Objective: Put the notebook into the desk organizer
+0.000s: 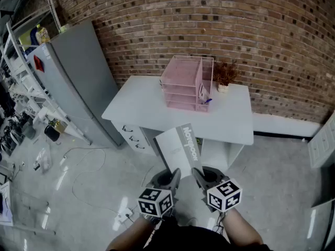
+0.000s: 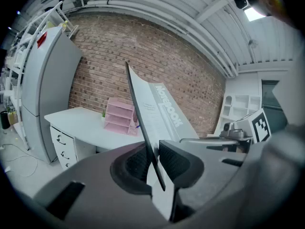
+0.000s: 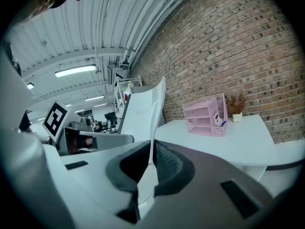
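Note:
A white notebook [image 1: 180,149] with grey lettering on its cover is held up in front of the white desk [image 1: 141,103]. My left gripper [image 1: 175,178] is shut on its near left corner and my right gripper [image 1: 194,175] is shut on its near right corner. In the left gripper view the notebook [image 2: 155,113] stands on edge between the dark pads. In the right gripper view the notebook [image 3: 140,113] rises from the closed pads. The pink desk organizer [image 1: 184,83] stands at the back of the desk; it also shows in both gripper views [image 2: 120,116] [image 3: 207,115].
A small potted plant [image 1: 224,76] stands right of the organizer against the brick wall. A tall grey cabinet [image 1: 73,77] stands left of the desk. Cables and clutter lie on the floor at the left. A white shelf unit [image 1: 322,145] is at the right edge.

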{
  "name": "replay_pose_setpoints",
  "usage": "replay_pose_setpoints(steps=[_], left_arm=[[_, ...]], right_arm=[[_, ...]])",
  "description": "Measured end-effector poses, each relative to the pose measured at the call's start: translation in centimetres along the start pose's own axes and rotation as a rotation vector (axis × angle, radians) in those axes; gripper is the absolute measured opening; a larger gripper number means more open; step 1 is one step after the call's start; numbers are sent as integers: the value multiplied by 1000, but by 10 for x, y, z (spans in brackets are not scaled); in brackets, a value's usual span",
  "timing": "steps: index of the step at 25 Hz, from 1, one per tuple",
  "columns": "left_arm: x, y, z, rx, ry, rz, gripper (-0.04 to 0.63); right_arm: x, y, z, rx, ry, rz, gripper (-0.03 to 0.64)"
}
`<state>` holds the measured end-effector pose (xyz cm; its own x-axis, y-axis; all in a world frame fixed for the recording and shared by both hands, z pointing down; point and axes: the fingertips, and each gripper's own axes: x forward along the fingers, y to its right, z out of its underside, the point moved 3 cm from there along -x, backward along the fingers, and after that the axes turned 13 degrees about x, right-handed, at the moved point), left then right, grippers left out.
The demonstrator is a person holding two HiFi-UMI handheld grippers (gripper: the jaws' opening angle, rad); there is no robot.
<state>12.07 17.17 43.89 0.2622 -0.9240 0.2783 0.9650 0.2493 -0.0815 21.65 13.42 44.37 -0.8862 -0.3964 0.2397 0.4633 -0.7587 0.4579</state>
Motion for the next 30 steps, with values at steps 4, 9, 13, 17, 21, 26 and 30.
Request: replay_pose_setpoints(steps=[4, 9, 13, 17, 21, 26, 30], left_arm=[[0, -1, 2, -3, 0, 3, 51], [0, -5, 1, -11, -3, 11, 51], [2, -12, 2, -15, -13, 15, 51], [9, -22, 4, -19, -22, 21, 51], [18, -37, 7, -30, -32, 28, 51], [28, -60, 7, -51, -37, 41, 51], [36, -86, 9, -70, -42, 49, 51]], right_arm=[[0, 0, 2, 5, 1, -2, 20], [4, -1, 3, 11, 3, 3, 26], [11, 0, 3, 24, 3, 2, 25], [23, 5, 3, 42, 2, 6, 25], [38, 10, 2, 58, -9, 14, 23], [63, 14, -3, 69, -25, 28, 23], [89, 16, -6, 76, -41, 37, 21]])
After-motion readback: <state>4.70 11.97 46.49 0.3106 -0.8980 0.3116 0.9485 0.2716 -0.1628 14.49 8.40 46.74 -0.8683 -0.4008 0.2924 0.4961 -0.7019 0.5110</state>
